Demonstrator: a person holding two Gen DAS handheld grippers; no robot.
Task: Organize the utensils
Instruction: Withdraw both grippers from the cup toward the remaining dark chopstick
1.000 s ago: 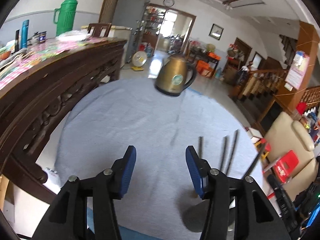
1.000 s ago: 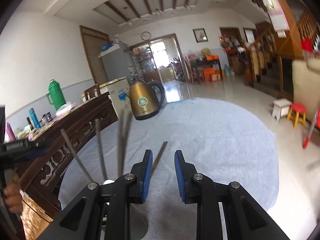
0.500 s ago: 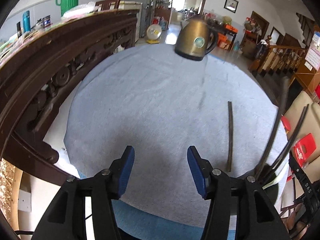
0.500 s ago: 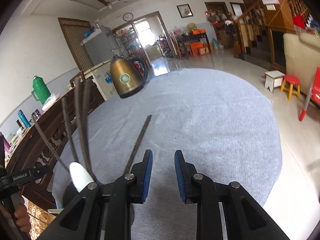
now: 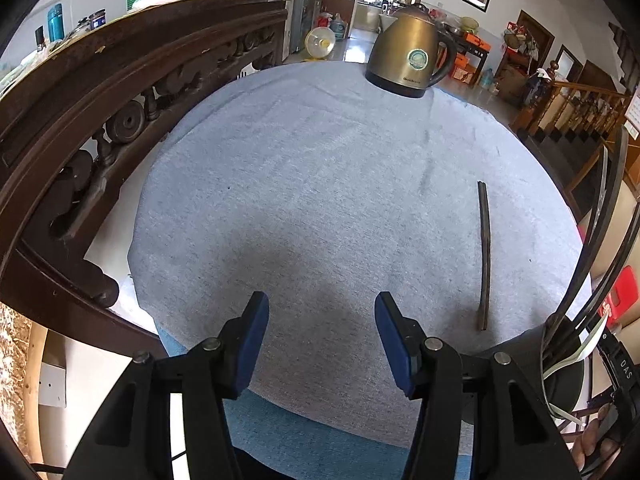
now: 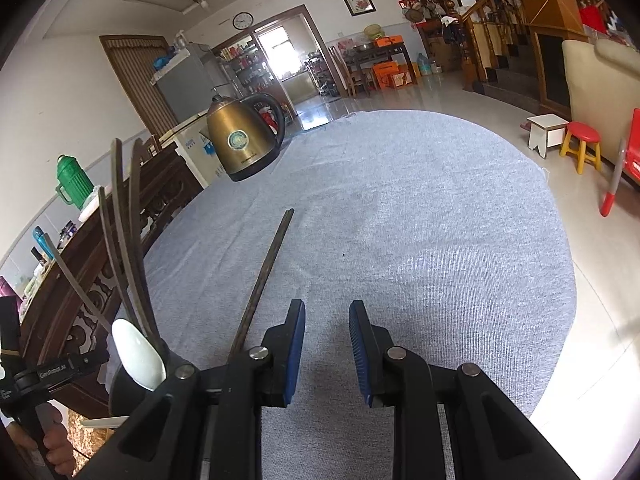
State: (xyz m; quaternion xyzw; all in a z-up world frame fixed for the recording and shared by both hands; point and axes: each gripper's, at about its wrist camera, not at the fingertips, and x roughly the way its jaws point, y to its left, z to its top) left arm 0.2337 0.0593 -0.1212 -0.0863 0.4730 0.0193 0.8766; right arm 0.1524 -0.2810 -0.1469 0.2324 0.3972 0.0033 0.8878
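A single dark chopstick (image 5: 484, 256) lies on the grey tablecloth (image 5: 320, 200), to the right of my left gripper (image 5: 322, 304), which is open and empty. In the right wrist view the same chopstick (image 6: 264, 276) runs just left of my right gripper (image 6: 327, 312). Its jaws stand a narrow gap apart with nothing between them. A dark utensil holder (image 6: 120, 388) at the lower left carries several chopsticks (image 6: 128, 240) and a white spoon (image 6: 138, 354). That holder (image 5: 560, 364) shows at the lower right in the left wrist view.
A brass-coloured kettle (image 5: 412, 56) stands at the far edge of the round table. A carved dark wooden sideboard (image 5: 100, 112) runs close along the table's left side. A hand (image 6: 56, 448) holds the other gripper's body at the lower left.
Both grippers have sunk and tipped down toward the cloth. The lone chopstick and the holder now show sharply. Neither gripper's jaws have visibly widened or narrowed.
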